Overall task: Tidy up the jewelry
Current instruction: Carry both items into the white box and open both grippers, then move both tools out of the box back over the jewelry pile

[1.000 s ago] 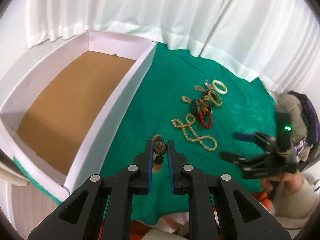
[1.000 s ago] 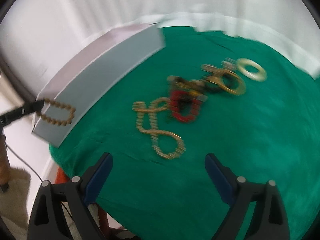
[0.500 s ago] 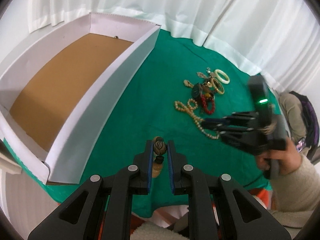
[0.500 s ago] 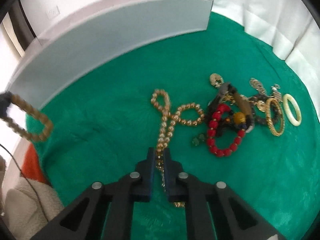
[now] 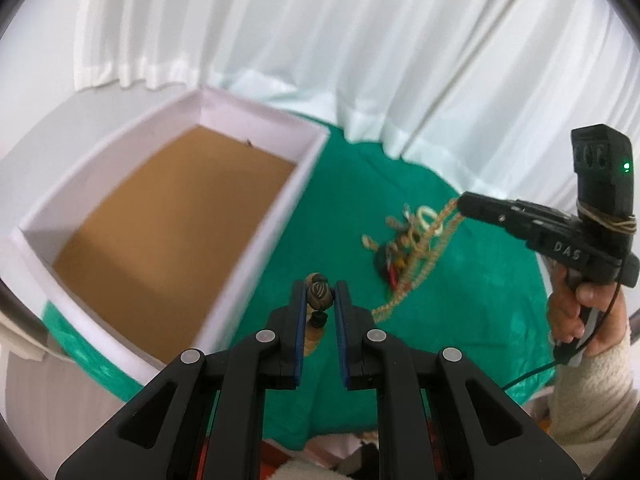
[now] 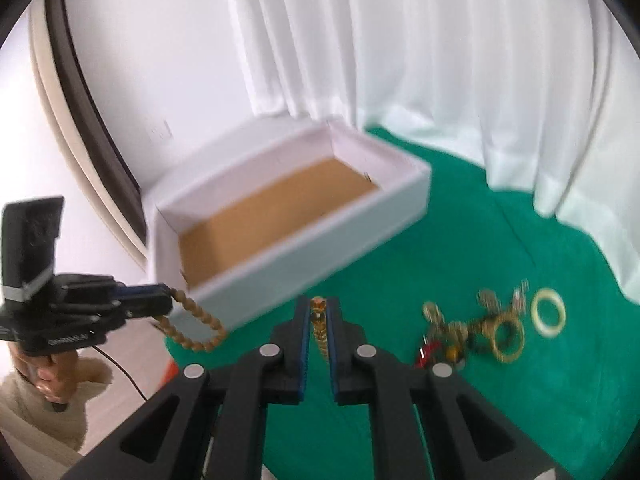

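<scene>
a: wooden bead bracelet [image 6: 191, 327] hangs looped from the left gripper [image 5: 319, 300], pinched tight, beside the white box [image 5: 256, 236]'s near corner.

b: and the gold bead necklace [image 5: 420, 256]?

a: clamped in the right gripper [image 6: 319, 316], trailing down to the green cloth [image 6: 460, 240]. the box lies left of both; the left gripper looks nearer.

Brown bead bracelet [image 6: 192, 326] and gold bead necklace [image 5: 420, 256] dangling above cloth; remaining jewelry heap [image 6: 472, 332] beside white box [image 6: 304, 240]
</scene>
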A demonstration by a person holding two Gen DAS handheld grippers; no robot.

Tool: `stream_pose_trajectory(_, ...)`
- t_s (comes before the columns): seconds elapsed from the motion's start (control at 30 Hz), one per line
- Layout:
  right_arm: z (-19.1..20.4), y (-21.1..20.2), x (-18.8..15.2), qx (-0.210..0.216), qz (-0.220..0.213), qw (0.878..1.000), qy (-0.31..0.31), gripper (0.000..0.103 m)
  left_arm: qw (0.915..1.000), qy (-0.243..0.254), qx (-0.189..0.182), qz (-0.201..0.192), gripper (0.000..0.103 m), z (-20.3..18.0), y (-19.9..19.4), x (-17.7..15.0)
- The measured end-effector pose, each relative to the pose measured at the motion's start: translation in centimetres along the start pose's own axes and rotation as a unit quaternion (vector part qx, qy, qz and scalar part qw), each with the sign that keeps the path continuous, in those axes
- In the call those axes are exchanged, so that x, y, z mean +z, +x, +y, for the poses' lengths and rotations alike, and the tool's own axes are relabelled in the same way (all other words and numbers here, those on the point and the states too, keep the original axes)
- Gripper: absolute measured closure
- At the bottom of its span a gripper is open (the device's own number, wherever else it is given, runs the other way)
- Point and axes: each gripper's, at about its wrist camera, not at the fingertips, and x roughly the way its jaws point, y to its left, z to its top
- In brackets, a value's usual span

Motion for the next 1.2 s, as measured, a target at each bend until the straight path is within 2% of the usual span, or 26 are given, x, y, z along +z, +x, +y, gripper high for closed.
stream_pose_trajectory(0.23, 3.9, -1.3, 8.6, 0.044, -0.065, 0.996, -0.033, 0.095, 0.9958, -0.014, 0.078, -0.046, 0.091, 3.7, -3.0, 3.6)
stream_pose_trajectory(0.37, 6.8, 0.4, 12.7, 0.063, -0.080, 0.994, -0.044, 0.095, 0.9922, -0.032, 0.112, -0.043, 0.091, 6.2, -2.1, 4.2)
stream_pose_trajectory(0.47, 7.7, 3.5, 13.8, 0.070, -0.073, 0.994, -0.049, 0.095, 0.9894, -0.044, 0.136, -0.026, 0.092, 8.1, 0.0, 3.8)
stream_pose_trajectory(0.6, 7.6, 9.5, 12.7, 0.077, -0.031, 0.996, -0.035, 0.095, 0.9865, -0.067, 0.149, 0.011, 0.091, 10.5, 3.3, 2.5)
stream_pose_trajectory(0.77, 6.5, 17.1, 8.7, 0.063, 0.042, 0.997, -0.025, 0.094, 0.9815, -0.078, 0.168, 0.047, 0.091, 12.2, 7.0, 0.8)
stream_pose_trajectory(0.87, 5.9, 18.5, 7.0, 0.050, 0.061, 0.997, -0.022, 0.092, 0.9798, -0.079, 0.170, 0.069, 0.089, 12.5, 8.3, 0.0)
stream_pose_trajectory(0.93, 5.4, 18.3, 6.7, 0.050, 0.061, 0.997, -0.016, 0.084, 0.9787, -0.077, 0.175, 0.074, 0.074, 12.4, 8.7, -0.3)
stream_pose_trajectory(0.97, 5.1, 17.9, 6.5, 0.050, 0.055, 0.997, -0.009, 0.066, 0.9780, -0.076, 0.180, 0.072, 0.048, 12.3, 8.7, -0.5)
stream_pose_trajectory(1.0, 4.9, 17.6, 6.6, 0.050, 0.049, 0.998, -0.003, 0.051, 0.9773, -0.073, 0.188, 0.064, 0.028, 12.1, 8.5, -0.5)
stream_pose_trajectory(1.03, 4.6, 16.8, 6.3, 0.049, 0.036, 0.998, 0.004, 0.049, 0.9768, -0.067, 0.196, 0.053, 0.024, 11.9, 8.3, -0.5)
stream_pose_trajectory(1.2, 4.3, 13.5, 3.6, 0.030, 0.010, 1.000, -0.005, 0.049, 0.9723, -0.030, 0.232, 0.006, 0.020, 10.6, 8.3, 0.2)
